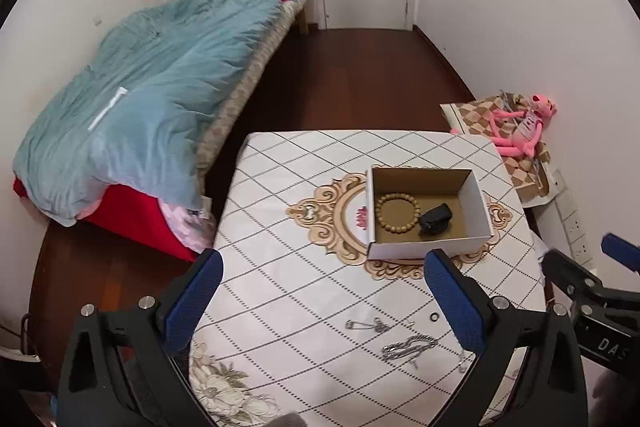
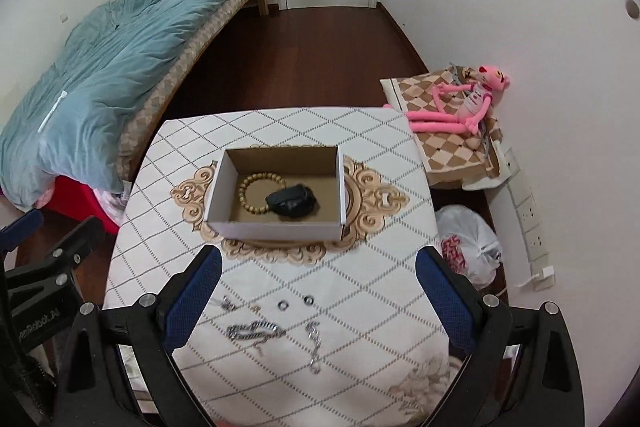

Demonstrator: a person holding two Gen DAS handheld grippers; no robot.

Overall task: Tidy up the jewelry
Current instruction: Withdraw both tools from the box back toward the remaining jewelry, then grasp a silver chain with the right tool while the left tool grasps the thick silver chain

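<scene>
My left tool [image 1: 322,291]: spread wide, nothing between its blue pads, hanging over the near half of the counter.
My right tool [image 2: 318,289]: spread wide too, holding nothing, above the loose jewelry.
Counter [image 2: 360,131]: covered in a white cloth with a diamond grid and a gold medallion at the middle.
Box [image 2: 276,225]: open white cardboard, brown inside, sitting on the medallion at 12 o'clock from my right tool.
Bead bracelet [image 2: 256,193]: tan wooden beads, inside the box at its 9 o'clock side.
Black item [image 2: 292,203]: inside the box, lying across the bracelet's 3 o'clock edge; I cannot tell what it is.
Silver chain [image 2: 254,331]: bunched on the cloth outside the box, at 6 o'clock from it, near my right tool's left pad.
Second chain [image 2: 314,345]: thin, stretched toward 6 o'clock, just beside the first.
Two rings [image 2: 283,305]: small, side by side on the cloth between the chains and the box.
Safety pin [image 1: 366,325]: on the cloth at 11 o'clock from the bunched chain, in the left view.
Bed [image 1: 152,75]: at 10 o'clock, under a rumpled blue duvet.
Pink plush toy [image 2: 468,103]: at 2 o'clock, lying on a checkered cushion by the wall.
</scene>
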